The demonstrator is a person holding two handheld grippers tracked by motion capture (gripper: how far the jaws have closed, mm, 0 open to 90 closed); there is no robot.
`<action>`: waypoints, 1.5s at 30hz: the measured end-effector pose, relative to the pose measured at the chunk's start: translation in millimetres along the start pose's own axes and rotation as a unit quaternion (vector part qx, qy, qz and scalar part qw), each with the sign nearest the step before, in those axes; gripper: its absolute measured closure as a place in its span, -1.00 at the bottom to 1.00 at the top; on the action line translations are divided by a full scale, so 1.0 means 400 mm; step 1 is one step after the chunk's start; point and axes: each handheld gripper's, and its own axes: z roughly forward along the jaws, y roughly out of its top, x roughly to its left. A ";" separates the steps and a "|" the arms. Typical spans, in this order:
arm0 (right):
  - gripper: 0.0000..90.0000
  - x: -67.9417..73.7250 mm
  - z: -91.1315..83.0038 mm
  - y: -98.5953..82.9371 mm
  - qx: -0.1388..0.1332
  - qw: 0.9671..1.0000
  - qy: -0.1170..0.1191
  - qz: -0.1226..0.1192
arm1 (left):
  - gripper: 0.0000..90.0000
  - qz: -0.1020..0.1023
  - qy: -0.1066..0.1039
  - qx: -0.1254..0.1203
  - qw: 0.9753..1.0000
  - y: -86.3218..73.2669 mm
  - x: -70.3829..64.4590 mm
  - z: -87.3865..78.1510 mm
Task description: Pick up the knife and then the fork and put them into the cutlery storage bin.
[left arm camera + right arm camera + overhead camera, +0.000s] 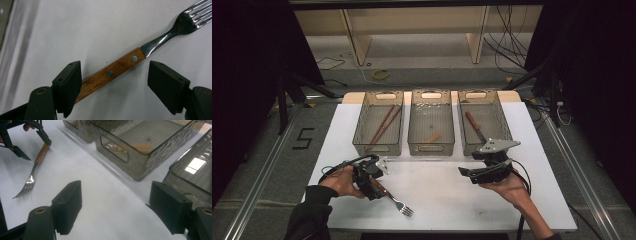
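Fork (140,53) lies flat on the white table (442,195), near the front edge, tines pointing away from my left gripper (374,182). I see that gripper's jaws spread wide on either side of the wooden handle, one jaw beside the handle's end, not clamping it. My right gripper (464,172) hovers just in front of the rightmost of 3 smoked bins (484,120), jaws parted and holding nothing. Chopsticks (384,125) rest in the left bin, a wooden-handled utensil (473,125) in the right.
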 end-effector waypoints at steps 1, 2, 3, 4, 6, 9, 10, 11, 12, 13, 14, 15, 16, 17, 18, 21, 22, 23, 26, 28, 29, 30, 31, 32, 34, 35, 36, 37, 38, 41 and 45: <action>-0.40 0.000 0.000 0.000 0.000 1.000 0.000 0.000 | -0.40 0.001 0.001 0.002 1.000 0.001 0.000 0.002; -0.40 0.001 0.000 0.000 -0.001 1.000 0.000 -0.001 | -0.40 0.000 0.000 0.004 1.000 0.001 0.001 0.004; -0.40 0.001 -0.001 0.000 -0.002 1.000 0.000 -0.001 | -0.40 0.002 0.000 0.007 1.000 0.002 0.002 0.006; -0.40 0.001 -0.001 0.000 -0.002 1.000 0.001 -0.001 | -0.40 0.002 0.000 0.008 1.000 0.002 0.004 0.007; -0.40 0.001 -0.001 0.000 -0.002 1.000 0.001 -0.001 | -0.39 -0.001 0.001 0.009 1.000 0.002 0.007 0.012; -0.40 0.001 0.001 -0.001 0.001 1.000 0.004 -0.003 | -0.38 0.002 -0.001 0.014 1.000 0.005 0.007 0.017; -0.40 0.002 0.001 -0.001 0.002 1.000 0.004 -0.003 | -0.38 0.001 0.000 0.014 1.000 0.006 0.007 0.020; -0.40 0.002 0.002 -0.002 0.003 1.000 0.005 -0.003 | -0.38 0.002 -0.004 0.015 1.000 0.007 0.009 0.021; -0.40 0.003 0.003 -0.002 0.004 1.000 0.005 -0.003 | -0.38 0.003 -0.005 0.017 1.000 0.006 0.011 0.024; -0.40 0.003 0.003 -0.002 0.004 1.000 0.006 -0.003 | -0.37 0.001 -0.004 0.018 1.000 0.005 0.013 0.026; -0.40 0.004 0.003 -0.002 0.005 1.000 0.006 -0.002 | -0.37 0.002 -0.005 0.017 1.000 0.004 0.014 0.025; -0.40 0.003 0.003 -0.002 0.005 1.000 0.006 -0.003 | -0.36 0.002 -0.007 0.018 1.000 0.004 0.015 0.024; -0.40 0.004 0.003 -0.002 0.005 1.000 0.006 -0.003 | -0.34 0.002 -0.007 0.020 1.000 0.003 0.015 0.023; -0.40 0.004 0.003 -0.002 0.005 1.000 0.007 -0.003 | -0.31 0.001 -0.007 0.023 1.000 0.002 0.014 0.022; -0.40 0.004 0.003 -0.002 0.005 1.000 0.007 -0.002 | -0.28 0.002 -0.007 0.029 1.000 0.002 0.014 0.020; -0.40 0.003 0.003 -0.002 0.005 1.000 0.007 -0.002 | -0.14 0.004 -0.002 0.040 0.999 0.002 0.010 0.016; -0.40 0.003 0.003 -0.002 0.005 1.000 0.007 -0.001 | -0.08 0.006 -0.001 0.040 0.999 0.001 0.010 0.015; -0.40 0.003 0.003 -0.002 0.005 1.000 0.007 -0.001 | -0.03 0.007 -0.002 0.041 0.999 0.001 0.009 0.014; -0.40 0.003 0.002 -0.003 0.004 1.000 0.006 -0.001 | 0.13 0.014 -0.003 0.039 0.999 -0.002 0.007 0.011; -0.40 0.003 0.002 -0.003 0.005 1.000 0.006 -0.002 | 0.22 0.023 -0.006 0.040 0.999 -0.003 0.006 0.009; -0.40 0.003 0.001 -0.003 0.005 1.000 0.007 -0.002 | 0.29 0.028 -0.008 0.039 0.999 -0.003 0.005 0.008; -0.40 0.002 0.001 -0.003 0.005 1.000 0.007 -0.002 | 0.35 0.030 -0.007 0.039 0.999 -0.003 0.002 0.008; -0.40 0.003 0.001 -0.003 0.005 1.000 0.007 -0.002 | 0.39 0.033 -0.008 0.038 0.999 -0.003 0.001 0.008; -0.40 0.002 0.001 -0.003 0.005 1.000 0.007 -0.002 | 0.43 0.037 -0.009 0.038 0.999 -0.003 -0.001 0.007; -0.40 0.003 0.001 -0.003 0.006 1.000 0.008 -0.001 | 0.53 0.046 -0.013 0.034 0.998 -0.003 -0.003 0.008; -0.40 0.002 0.001 -0.003 0.005 1.000 0.008 -0.001 | 0.57 0.051 -0.014 0.034 0.998 -0.003 -0.004 0.007; -0.40 0.002 0.001 -0.003 0.006 1.000 0.008 -0.002 | 0.63 0.055 -0.016 0.031 0.998 -0.003 -0.005 0.007; -0.40 0.002 0.001 -0.003 0.006 1.000 0.008 -0.001 | 0.67 0.055 -0.016 0.027 0.998 -0.004 -0.005 0.007; -0.40 0.002 0.001 -0.003 0.006 1.000 0.008 -0.001 | 0.67 0.056 -0.018 0.024 0.998 -0.005 -0.004 0.007; -0.40 0.004 0.002 -0.003 0.006 1.000 0.010 -0.004 | 0.68 0.055 -0.016 0.010 0.998 -0.007 -0.006 0.007; -0.40 0.011 0.004 0.000 0.002 1.000 0.016 -0.011 | 0.69 0.064 -0.018 0.005 0.998 0.009 -0.014 0.007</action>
